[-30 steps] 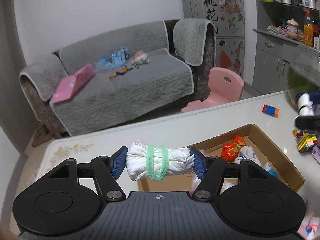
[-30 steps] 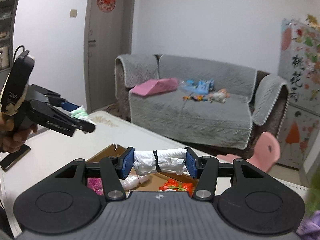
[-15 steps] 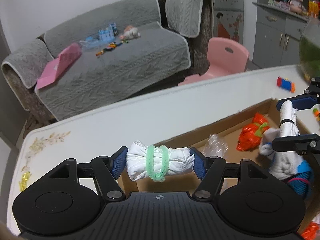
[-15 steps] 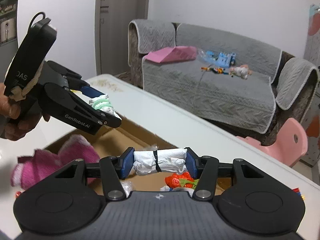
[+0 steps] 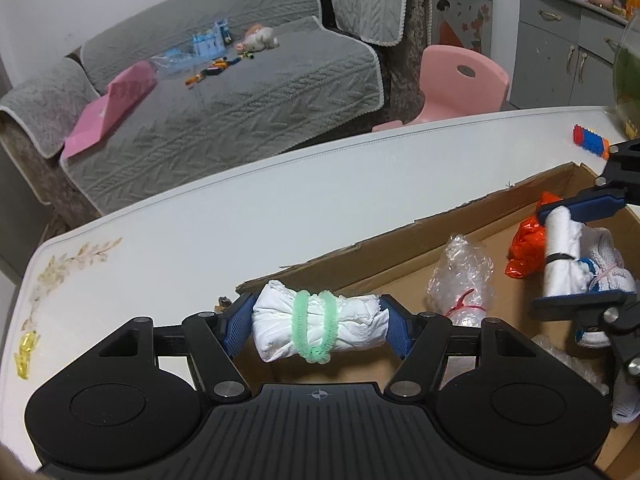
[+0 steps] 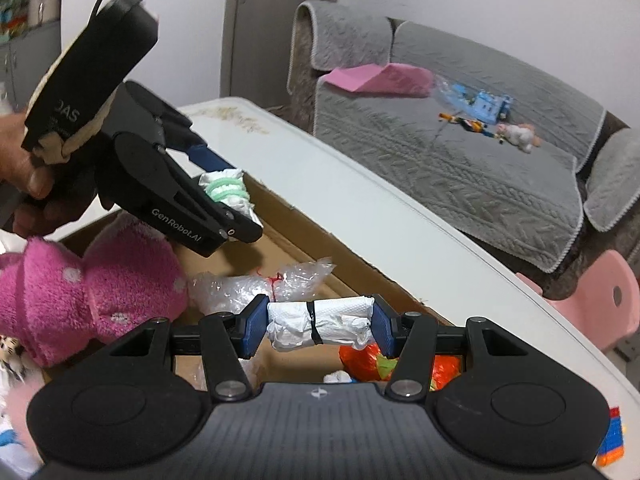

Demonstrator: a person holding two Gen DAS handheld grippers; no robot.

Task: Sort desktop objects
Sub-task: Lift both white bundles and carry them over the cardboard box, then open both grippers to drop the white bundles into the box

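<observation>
- Bundles first: my left gripper (image 5: 316, 330) is clamped on a white paper roll tied with a green fuzzy band (image 5: 316, 326), held above the near-left corner of the cardboard box (image 5: 400, 236).
- My right gripper (image 6: 318, 326) is closed on a second white roll with a black tie (image 6: 320, 326), and it hangs over the middle of the box.
- Inside the box I can already see a bubble-wrap bundle (image 5: 460, 276), an orange plastic bag (image 5: 526, 248), a white sock with blue trim (image 5: 604, 276) and a pink plush toy (image 6: 80, 284), so I judge the sorting well along.
- Both rolls are not yet dropped in; releasing them looks like the step in hand.
- Beyond the box's far-right corner, a red-and-blue brick piece (image 5: 590, 146) lies on the white table (image 5: 240, 216), and I'd count it as left to sort.
</observation>
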